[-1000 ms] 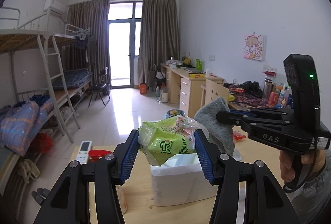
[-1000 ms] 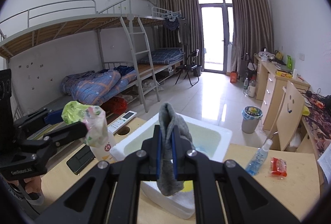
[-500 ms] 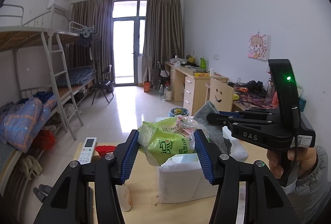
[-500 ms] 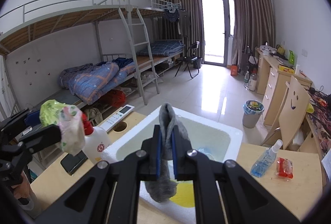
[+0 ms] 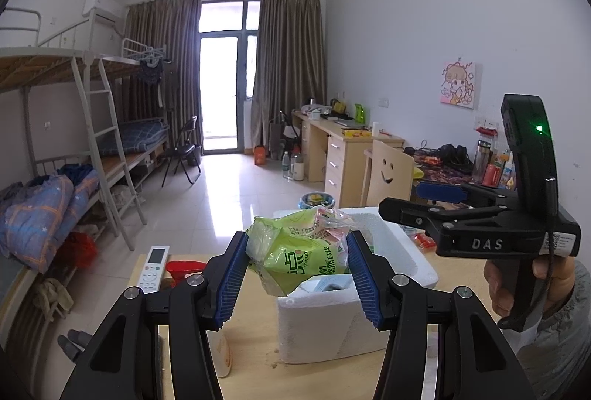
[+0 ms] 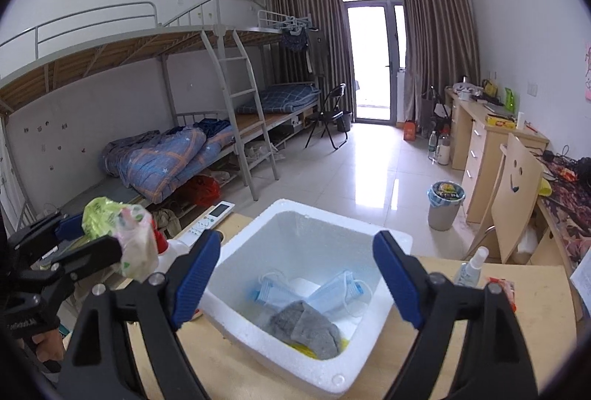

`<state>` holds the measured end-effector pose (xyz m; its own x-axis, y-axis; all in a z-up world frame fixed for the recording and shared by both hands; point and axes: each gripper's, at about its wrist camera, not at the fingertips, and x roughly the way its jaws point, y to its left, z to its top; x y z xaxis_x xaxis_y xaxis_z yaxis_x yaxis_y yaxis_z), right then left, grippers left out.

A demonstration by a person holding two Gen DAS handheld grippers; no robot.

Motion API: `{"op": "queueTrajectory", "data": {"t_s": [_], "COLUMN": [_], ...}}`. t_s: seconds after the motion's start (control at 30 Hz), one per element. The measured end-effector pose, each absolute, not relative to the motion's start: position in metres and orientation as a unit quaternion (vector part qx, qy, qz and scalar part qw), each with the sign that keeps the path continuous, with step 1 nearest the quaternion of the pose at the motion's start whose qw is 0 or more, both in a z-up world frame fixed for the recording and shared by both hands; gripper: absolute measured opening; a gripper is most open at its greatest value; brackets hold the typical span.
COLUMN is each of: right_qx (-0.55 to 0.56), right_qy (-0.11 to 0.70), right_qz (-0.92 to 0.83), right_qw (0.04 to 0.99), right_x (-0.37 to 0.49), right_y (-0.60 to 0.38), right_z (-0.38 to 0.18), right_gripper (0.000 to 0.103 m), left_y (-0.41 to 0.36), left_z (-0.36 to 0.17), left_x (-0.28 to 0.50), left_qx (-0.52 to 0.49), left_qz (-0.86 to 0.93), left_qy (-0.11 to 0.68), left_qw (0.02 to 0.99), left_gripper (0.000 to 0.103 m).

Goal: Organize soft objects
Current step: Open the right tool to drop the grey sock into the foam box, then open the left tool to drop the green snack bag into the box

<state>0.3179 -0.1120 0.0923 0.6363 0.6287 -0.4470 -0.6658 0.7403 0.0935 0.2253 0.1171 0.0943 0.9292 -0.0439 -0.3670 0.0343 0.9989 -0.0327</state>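
My left gripper (image 5: 297, 274) is shut on a green plastic snack bag (image 5: 299, 252) and holds it above the near left corner of a white foam box (image 5: 402, 252). From the right wrist view the bag (image 6: 118, 237) hangs left of the box (image 6: 369, 366). My right gripper (image 6: 295, 281) is open and empty above the box. A grey sock (image 6: 306, 330) lies inside the box on blue face masks (image 6: 277, 293) and something yellow. The right gripper also shows in the left wrist view (image 5: 413, 198), held beyond the box's right side.
The box stands on a wooden table (image 6: 532, 318). A remote control (image 5: 153, 267), a red-capped white bottle (image 6: 173, 246) and a dark phone lie left of it. A spray bottle (image 6: 471, 265) and a red packet (image 6: 504, 289) lie to the right. Bunk beds, desks and a chair fill the room beyond.
My right gripper has opened and let go of the grey sock, which now lies in the foam box. The left gripper still holds the green bag near the box.
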Motion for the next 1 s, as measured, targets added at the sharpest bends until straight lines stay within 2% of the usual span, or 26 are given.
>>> {"op": "queueTrajectory", "data": {"t_s": [0.43,0.47,0.53,1.0], "right_qx": [-0.046,-0.049,-0.052,-0.061], "right_qy": [0.223,0.221,0.217,0.195], "right_qz": [0.344,0.342,0.343,0.316], "right_qw": [0.911,0.912,0.913,0.926], "right_x": [0.308,0.306,0.302,0.283], "right_y": [-0.127,-0.129,-0.132,-0.154], "right_z": [0.095,0.095,0.094,0.095], "right_gripper": [0.089,0.091,0.103,0.103], "left_y": [0.121,0.121,0.118,0.109], "left_z": [0.090,0.090,0.090,0.084], "left_x": [0.240,0.241,0.244,0.263], "left_qx": [-0.014,-0.014,-0.013,-0.004], "left_qz": [-0.034,-0.035,-0.039,-0.057], "left_qy": [0.200,0.201,0.202,0.218], "left_qw": [0.979,0.979,0.978,0.974], "left_gripper": [0.056,0.056,0.056,0.056]}}
